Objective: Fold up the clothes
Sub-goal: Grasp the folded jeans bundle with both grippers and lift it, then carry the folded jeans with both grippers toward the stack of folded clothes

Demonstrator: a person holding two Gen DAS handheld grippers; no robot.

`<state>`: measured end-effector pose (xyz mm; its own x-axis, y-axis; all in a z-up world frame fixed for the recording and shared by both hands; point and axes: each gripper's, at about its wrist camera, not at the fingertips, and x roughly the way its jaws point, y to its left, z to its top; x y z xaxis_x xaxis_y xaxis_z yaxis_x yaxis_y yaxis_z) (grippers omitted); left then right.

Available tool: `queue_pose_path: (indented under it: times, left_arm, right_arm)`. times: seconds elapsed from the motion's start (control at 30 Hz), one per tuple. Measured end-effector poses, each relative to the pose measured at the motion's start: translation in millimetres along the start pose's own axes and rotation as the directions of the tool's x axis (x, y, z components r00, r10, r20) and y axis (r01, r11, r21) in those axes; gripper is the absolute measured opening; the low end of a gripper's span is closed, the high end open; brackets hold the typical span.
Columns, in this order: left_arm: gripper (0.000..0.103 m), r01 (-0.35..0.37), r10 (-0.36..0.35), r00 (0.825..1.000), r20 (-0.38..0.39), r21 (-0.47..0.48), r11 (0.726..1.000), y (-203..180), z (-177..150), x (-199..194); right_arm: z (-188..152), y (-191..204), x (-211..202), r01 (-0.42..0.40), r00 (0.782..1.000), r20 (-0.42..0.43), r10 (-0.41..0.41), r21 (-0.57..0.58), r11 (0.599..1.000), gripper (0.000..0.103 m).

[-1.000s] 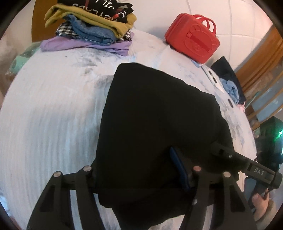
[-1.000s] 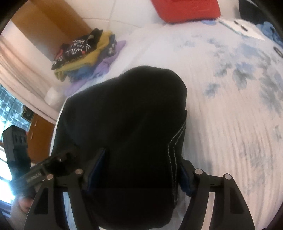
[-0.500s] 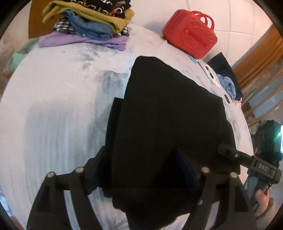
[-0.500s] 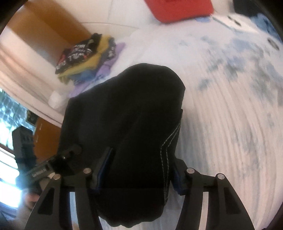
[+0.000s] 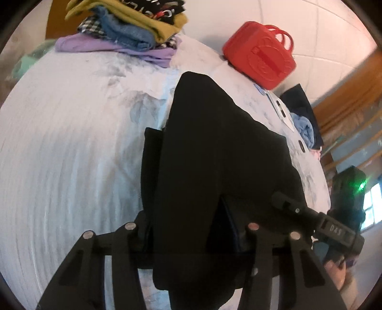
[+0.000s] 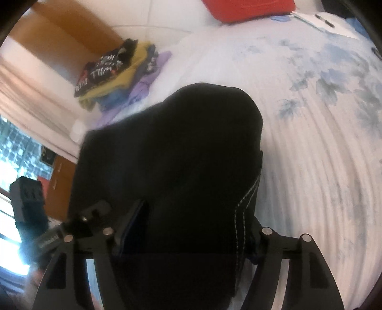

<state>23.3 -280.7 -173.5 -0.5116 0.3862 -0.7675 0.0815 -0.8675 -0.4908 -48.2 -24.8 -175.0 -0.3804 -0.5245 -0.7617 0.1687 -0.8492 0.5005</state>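
Note:
A black garment lies folded lengthwise on the white, blue-flowered bed cover, with its near end bunched up. My left gripper has this near end between its fingers, and its jaws are closing on the cloth. A lower layer sticks out at the left. In the right wrist view the same black garment, with white stitching, fills the gap of my right gripper. Those jaws are opening, though the cloth still touches both pads. Each gripper shows at the edge of the other's view.
A stack of folded clothes sits at the far left of the bed, also seen as the stack. A red bag stands by the tiled wall. Dark and blue clothes and papers lie at the far right.
In the left wrist view the garment has become narrower and a lower layer now shows at its left. The left jaws widened, then narrowed. The right jaws narrowed, then widened again.

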Motion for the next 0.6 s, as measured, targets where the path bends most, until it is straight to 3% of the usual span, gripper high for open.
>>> queue_pose_path:
  times: [0.1,0.2,0.3,0.6]
  left_arm:
    - [0.042,-0.025,0.023,0.999,0.036,0.063,0.998,-14,-4,-17]
    - [0.039,0.029,-0.032,0.997,0.063,0.050,0.998,-20,0,-37]
    - [0.038,0.036,-0.046,0.994,0.103,0.094,0.995,-34,9,-55]
    - [0.036,0.056,-0.071,0.989,0.128,0.120,0.991,-56,23,-70]
  right_arm:
    - [-1,11,-12,0.024,0.999,0.034,-0.022,-0.041,0.999,0.064]
    - [-5,23,-40,0.012,0.995,0.098,-0.006,-0.061,0.998,0.058]
    - [-1,39,-64,0.012,0.992,0.126,0.000,-0.098,0.995,0.055]
    - [10,53,-97,0.009,0.985,0.173,0.009,-0.108,0.994,0.053]
